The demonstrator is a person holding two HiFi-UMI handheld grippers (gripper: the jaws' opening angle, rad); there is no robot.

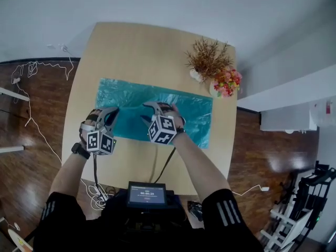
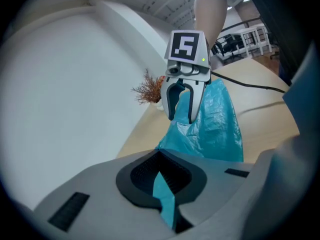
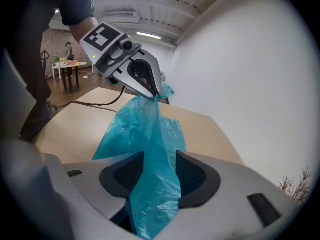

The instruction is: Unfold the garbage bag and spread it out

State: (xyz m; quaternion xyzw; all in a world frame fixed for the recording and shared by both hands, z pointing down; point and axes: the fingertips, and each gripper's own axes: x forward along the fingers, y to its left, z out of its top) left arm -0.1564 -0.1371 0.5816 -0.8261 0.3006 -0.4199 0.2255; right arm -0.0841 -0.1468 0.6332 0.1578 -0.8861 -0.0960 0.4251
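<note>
A teal garbage bag (image 1: 184,106) lies mostly flat across the wooden table (image 1: 131,46). Its near edge is lifted between the two grippers. My left gripper (image 1: 112,113) is shut on a thin fold of the bag, which shows as a narrow teal strip pinched in my left gripper (image 2: 161,181). My right gripper (image 1: 148,112) stands wide, its jaws spreading. In the right gripper view the bag (image 3: 140,129) hangs loosely between my right gripper (image 3: 155,176), and the pads do not press on it. Each gripper faces the other, with the film stretched between them.
A dried brown plant (image 1: 209,59) and a pot of pink flowers (image 1: 227,83) stand at the table's far right corner, just beyond the bag. A small screen (image 1: 147,195) sits at the person's chest. White cables (image 1: 31,117) trail over the dark wood floor on the left.
</note>
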